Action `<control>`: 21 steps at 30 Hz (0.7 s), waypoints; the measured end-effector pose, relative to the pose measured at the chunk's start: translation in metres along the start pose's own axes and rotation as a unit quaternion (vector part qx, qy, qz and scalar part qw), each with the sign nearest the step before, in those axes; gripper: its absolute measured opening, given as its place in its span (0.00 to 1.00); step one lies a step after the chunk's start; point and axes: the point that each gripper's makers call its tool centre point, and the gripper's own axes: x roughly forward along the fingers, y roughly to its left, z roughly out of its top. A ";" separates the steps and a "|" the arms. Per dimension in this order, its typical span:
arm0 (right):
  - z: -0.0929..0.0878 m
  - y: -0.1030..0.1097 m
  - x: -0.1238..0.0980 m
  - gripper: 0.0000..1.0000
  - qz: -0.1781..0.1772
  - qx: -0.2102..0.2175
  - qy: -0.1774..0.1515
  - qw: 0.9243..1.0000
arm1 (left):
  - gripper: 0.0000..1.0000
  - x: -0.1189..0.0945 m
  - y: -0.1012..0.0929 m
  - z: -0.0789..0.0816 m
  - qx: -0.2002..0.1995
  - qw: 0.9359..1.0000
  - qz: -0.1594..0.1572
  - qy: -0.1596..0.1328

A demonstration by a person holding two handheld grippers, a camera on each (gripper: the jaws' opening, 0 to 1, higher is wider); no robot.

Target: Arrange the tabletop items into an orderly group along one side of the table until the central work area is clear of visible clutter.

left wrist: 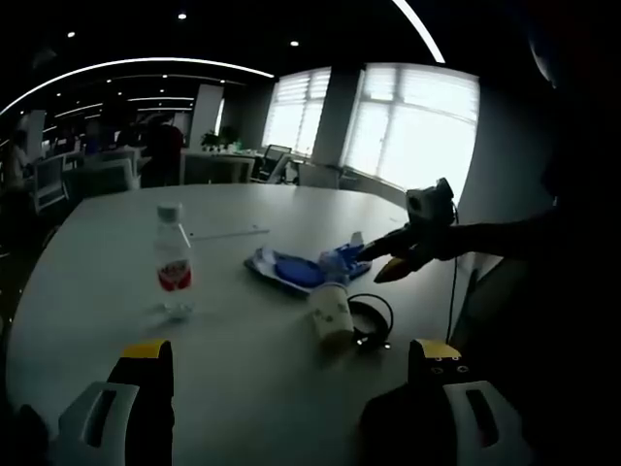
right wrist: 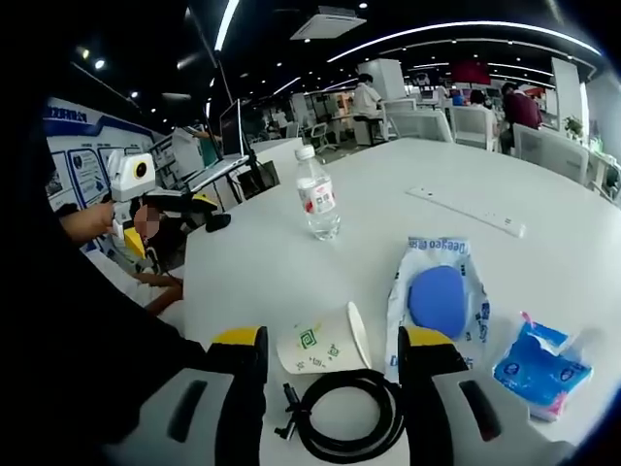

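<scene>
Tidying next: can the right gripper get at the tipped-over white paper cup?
Probably yes: the tipped-over white paper cup lies just ahead of the open right gripper, between its fingers, nothing blocking.

Tool (right wrist: 333, 364) apart — cup (right wrist: 325, 342), perhaps cable (right wrist: 349, 413), between.

- The big white rounded table (left wrist: 97, 282) serves as the landmark; its pale top spreads wide in both views.
- Beyond its far edge in the left gripper view stands a bank of tall bright windows with pale blinds (left wrist: 408, 131), split by a dark pillar (left wrist: 335, 116).
- Near those windows sit a low white counter (left wrist: 218, 167) and a dark office chair (left wrist: 275, 158).
- Overhead, a black ceiling carries long curved white light strips (left wrist: 146, 66) and small round spot lights (left wrist: 181, 16).
- In the right gripper view, behind the table, white high-backed chairs (right wrist: 475, 126) stand with seated people.
- Off the table's left side hangs a blue and white wall poster (right wrist: 82, 160).
</scene>
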 end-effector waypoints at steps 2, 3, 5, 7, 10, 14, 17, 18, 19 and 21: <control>-0.001 0.001 0.004 0.47 0.010 -0.001 0.003 1.000 | 1.00 -0.001 0.001 0.001 0.000 1.000 0.001 -0.002; -0.003 0.000 0.006 0.47 0.016 -0.002 0.008 1.000 | 1.00 -0.001 0.001 0.001 -0.001 1.000 0.001 -0.002; -0.005 0.001 0.010 0.46 0.026 -0.005 0.016 1.000 | 1.00 -0.003 0.002 0.000 -0.001 1.000 0.002 -0.002; -0.005 0.000 0.013 0.44 0.031 -0.011 0.020 0.999 | 1.00 -0.003 0.001 -0.001 -0.001 1.000 0.002 -0.001; -0.007 -0.001 0.019 0.41 0.043 -0.021 0.031 0.998 | 1.00 -0.004 -0.001 -0.002 -0.001 1.000 0.003 0.000; -0.008 0.001 0.028 0.36 0.064 -0.017 0.043 0.997 | 1.00 -0.006 -0.001 -0.004 -0.004 1.000 0.005 -0.001; -0.011 0.001 0.036 0.30 0.079 -0.014 0.061 0.995 | 1.00 -0.009 0.004 -0.009 -0.007 1.000 0.007 -0.001; -0.012 0.002 0.037 0.29 0.083 -0.012 0.067 0.994 | 1.00 -0.010 0.004 -0.009 -0.006 1.000 0.008 0.000; -0.013 0.002 0.039 0.29 0.087 -0.013 0.074 0.993 | 1.00 -0.010 0.004 -0.009 -0.006 1.000 0.009 0.000; -0.013 0.001 0.042 0.27 0.089 -0.013 0.077 0.993 | 1.00 -0.012 0.005 -0.008 -0.009 1.000 0.012 -0.002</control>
